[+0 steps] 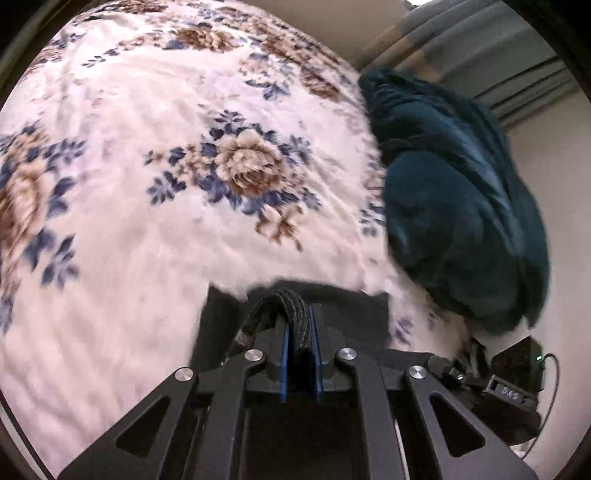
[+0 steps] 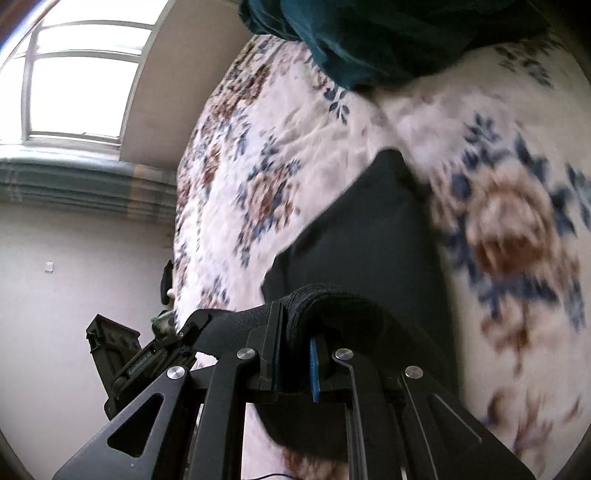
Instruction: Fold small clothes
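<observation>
A small black garment (image 1: 347, 310) hangs over a white floral blanket (image 1: 155, 110), held at two places. My left gripper (image 1: 299, 332) is shut on a ribbed black band of it, which loops up between the blue pads (image 1: 283, 343). In the right wrist view the same black garment (image 2: 373, 236) stretches away from my right gripper (image 2: 295, 343), which is shut on a bunched dark edge of it. The other gripper (image 2: 122, 365) shows at the lower left there, with the cloth running toward it. Both views are blurred by motion.
A crumpled dark teal cloth (image 1: 454, 199) lies on the blanket near its edge, also the teal cloth (image 2: 373, 33) at the top of the right view. Striped grey curtains (image 1: 491, 62), a window (image 2: 81, 81) and pale walls surround the bed.
</observation>
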Motion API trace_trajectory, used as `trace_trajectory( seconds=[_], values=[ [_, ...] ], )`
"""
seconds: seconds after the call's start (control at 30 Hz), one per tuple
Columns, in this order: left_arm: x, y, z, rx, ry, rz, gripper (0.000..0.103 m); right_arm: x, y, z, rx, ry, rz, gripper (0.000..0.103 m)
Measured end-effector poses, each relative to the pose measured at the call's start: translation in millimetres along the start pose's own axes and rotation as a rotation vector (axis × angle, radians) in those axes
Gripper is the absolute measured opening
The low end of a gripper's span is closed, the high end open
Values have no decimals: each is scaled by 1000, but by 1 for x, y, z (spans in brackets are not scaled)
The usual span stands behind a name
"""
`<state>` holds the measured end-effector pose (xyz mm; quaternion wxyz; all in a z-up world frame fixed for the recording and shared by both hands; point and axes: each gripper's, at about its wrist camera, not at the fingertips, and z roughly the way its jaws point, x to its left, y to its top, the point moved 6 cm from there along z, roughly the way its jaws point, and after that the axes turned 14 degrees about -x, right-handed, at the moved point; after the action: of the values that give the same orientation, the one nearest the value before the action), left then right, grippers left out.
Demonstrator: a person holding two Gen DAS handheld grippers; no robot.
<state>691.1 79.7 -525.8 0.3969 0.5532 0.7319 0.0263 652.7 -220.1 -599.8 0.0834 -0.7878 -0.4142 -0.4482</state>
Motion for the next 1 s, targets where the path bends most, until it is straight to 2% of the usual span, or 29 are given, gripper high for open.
trace_trajectory(
  seconds=[0.1, 0.2, 0.27, 0.3, 0.33, 0.4, 0.43, 0.47, 0.5, 0.57, 0.6, 0.67, 0.7, 0.77, 0.87, 0.97, 1.0],
  values=[
    [11, 5, 41, 47, 14, -27, 8, -11, 29, 40, 18, -37, 6, 12],
    [31, 9, 69, 77, 33, -136, 13, -26, 50, 72, 61, -84, 27, 12],
    [41, 14, 78, 70, 23, -200, 22, -40, 63, 94, 89, -71, 101, 16],
    [44, 19, 79, 57, 22, -212, 34, -44, 67, 101, 91, -59, 121, 16],
    [47, 24, 80, 41, 22, -219, 51, -47, 72, 105, 80, -42, 132, 16],
    [52, 32, 79, 17, 11, -234, 57, -50, 84, 108, 39, -16, 144, 19],
    [54, 34, 77, 16, 5, -242, 57, -51, 91, 108, 19, 17, 160, 29],
    [56, 36, 71, 6, -2, -248, 57, -51, 98, 106, 1, 29, 170, 48],
    [57, 34, 62, 2, 1, -249, 57, -51, 101, 103, -1, 25, 161, 53],
    [57, 28, 35, -23, 0, -222, 57, -48, 104, 91, -2, 29, 103, 57],
    [56, 22, 20, -45, 9, -195, 57, -48, 103, 81, -1, 4, 57, 60],
    [57, -1, -19, -84, 31, -142, 60, -51, 95, 59, 1, -36, -19, 73],
    [59, -14, -35, -96, 51, -135, 67, -54, 87, 49, 17, -45, -55, 77],
    [70, -53, -70, -104, 80, -169, 70, -63, 68, 32, 64, -80, -112, 88],
    [94, -116, -104, -85, 119, -313, 76, -83, 29, 20, 175, -132, -182, 88],
    [107, -166, -118, -85, 92, -508, 76, -99, -2, 11, 238, -166, -219, 91],
    [106, -176, -116, -91, 92, -540, 76, -105, -13, 7, 251, -163, -210, 93]
  ],
)
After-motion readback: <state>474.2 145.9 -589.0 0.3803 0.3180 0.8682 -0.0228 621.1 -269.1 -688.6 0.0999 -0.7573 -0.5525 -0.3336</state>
